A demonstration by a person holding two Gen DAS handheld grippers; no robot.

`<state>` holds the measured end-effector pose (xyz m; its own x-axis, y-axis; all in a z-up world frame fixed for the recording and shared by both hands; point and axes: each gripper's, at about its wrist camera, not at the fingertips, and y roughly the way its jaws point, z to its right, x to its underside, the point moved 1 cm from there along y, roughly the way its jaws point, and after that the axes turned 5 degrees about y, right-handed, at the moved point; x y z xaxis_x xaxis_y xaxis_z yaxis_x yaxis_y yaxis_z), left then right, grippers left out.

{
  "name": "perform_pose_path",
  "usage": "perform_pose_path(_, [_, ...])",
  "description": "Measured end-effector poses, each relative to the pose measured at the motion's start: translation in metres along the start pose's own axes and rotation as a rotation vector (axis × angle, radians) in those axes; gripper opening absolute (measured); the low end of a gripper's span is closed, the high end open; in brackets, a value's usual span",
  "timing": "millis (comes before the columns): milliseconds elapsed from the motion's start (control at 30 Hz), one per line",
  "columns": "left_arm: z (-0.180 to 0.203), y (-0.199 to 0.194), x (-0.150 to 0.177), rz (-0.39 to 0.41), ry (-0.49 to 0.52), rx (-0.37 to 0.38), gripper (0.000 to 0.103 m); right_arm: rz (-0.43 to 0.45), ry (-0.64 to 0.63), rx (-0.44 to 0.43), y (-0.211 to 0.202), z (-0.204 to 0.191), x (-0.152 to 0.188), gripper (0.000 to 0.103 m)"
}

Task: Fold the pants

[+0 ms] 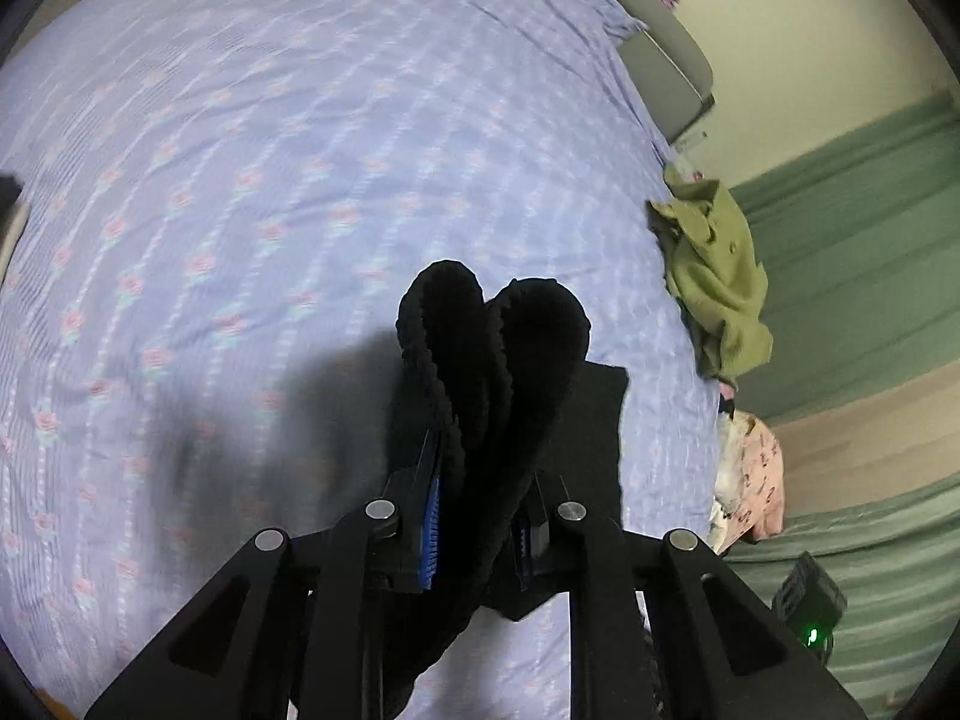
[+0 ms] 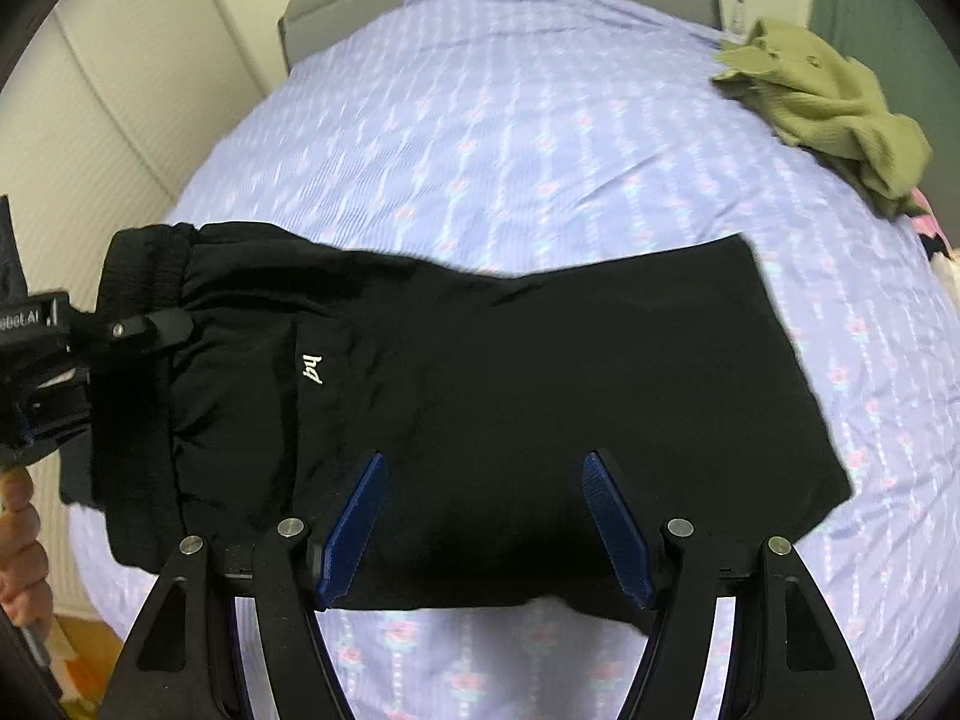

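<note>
Black fabric pants (image 2: 480,396) lie on lilac floral bedsheet (image 2: 540,138). Left gripper (image 1: 480,516) pinches ribbed waistband; right gripper (image 2: 486,528) jaws wide, empty. Risk: thick bunched waistband slipping out, skewing the fold.

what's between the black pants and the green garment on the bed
In the right wrist view, only bare floral bedsheet lies between the black pants and the crumpled olive-green garment; nothing else sits there.

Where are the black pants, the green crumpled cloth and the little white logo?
Black pants (image 2: 510,372): right wrist view, on the flat middle of the fabric.
Green crumpled cloth (image 2: 822,102): right wrist view, on the centre of the heap.
Little white logo (image 2: 312,369): right wrist view, on the lettering near the waistband.
</note>
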<state>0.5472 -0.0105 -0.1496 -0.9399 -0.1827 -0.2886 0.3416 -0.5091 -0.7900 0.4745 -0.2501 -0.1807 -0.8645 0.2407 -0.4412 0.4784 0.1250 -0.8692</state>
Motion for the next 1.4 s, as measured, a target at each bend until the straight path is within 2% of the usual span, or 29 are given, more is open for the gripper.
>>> perform_pose_path(133, [0.068, 0.039, 0.004, -0.023, 0.051, -0.06, 0.02, 0.039, 0.022, 0.005, -0.021, 0.044, -0.005, 0.068])
perform_pose_path(300, [0.139, 0.117, 0.015, -0.091, 0.088, -0.117, 0.02, 0.04, 0.058, 0.055, -0.029, 0.119, -0.005, 0.068])
perform_pose_path(400, [0.176, 0.178, 0.029, -0.142, 0.148, -0.225, 0.02, 0.029, 0.1, 0.068, -0.027, 0.166, -0.004, 0.068])
perform_pose_path(500, [0.192, 0.224, 0.038, -0.184, 0.174, -0.315, 0.023, 0.012, 0.136, 0.079, -0.022, 0.206, -0.001, 0.068])
perform_pose_path(567, [0.202, 0.249, 0.042, -0.222, 0.184, -0.339, 0.031, -0.001, 0.155, 0.084, -0.019, 0.224, 0.003, 0.068])
perform_pose_path(633, [0.216, 0.255, 0.048, -0.237, 0.197, -0.292, 0.047, -0.01, 0.18, 0.083, -0.017, 0.246, 0.007, 0.068])
perform_pose_path(667, [0.222, 0.251, 0.051, -0.223, 0.202, -0.269, 0.052, -0.013, 0.19, 0.075, -0.016, 0.255, 0.008, 0.068])
perform_pose_path(733, [0.237, 0.233, 0.053, -0.161, 0.233, -0.244, 0.078, -0.012, 0.205, 0.044, -0.018, 0.266, 0.01, 0.068])
perform_pose_path(767, [0.241, 0.222, 0.053, -0.122, 0.247, -0.238, 0.08, -0.006, 0.204, 0.033, -0.02, 0.27, 0.01, 0.068])
perform_pose_path(833, [0.241, 0.199, 0.054, -0.062, 0.273, -0.242, 0.085, 0.004, 0.188, 0.014, -0.021, 0.272, 0.009, 0.068])
perform_pose_path(967, [0.204, 0.175, 0.068, -0.026, 0.29, -0.336, 0.085, -0.006, 0.129, -0.076, -0.006, 0.268, 0.003, 0.068])
perform_pose_path(1167, [0.131, 0.169, 0.099, -0.083, 0.238, -0.405, 0.085, -0.06, 0.047, -0.191, 0.039, 0.252, -0.009, 0.068])
perform_pose_path(1267, [0.118, 0.174, 0.106, -0.072, 0.26, -0.446, 0.085, -0.073, 0.052, -0.246, 0.063, 0.248, -0.02, 0.068])
perform_pose_path(1333, [0.118, 0.18, 0.108, -0.07, 0.306, -0.453, 0.085, -0.09, 0.065, -0.246, 0.082, 0.246, -0.028, 0.067])
perform_pose_path(1400, [0.121, 0.187, 0.107, -0.088, 0.342, -0.453, 0.085, -0.117, 0.085, -0.252, 0.099, 0.245, -0.033, 0.062])
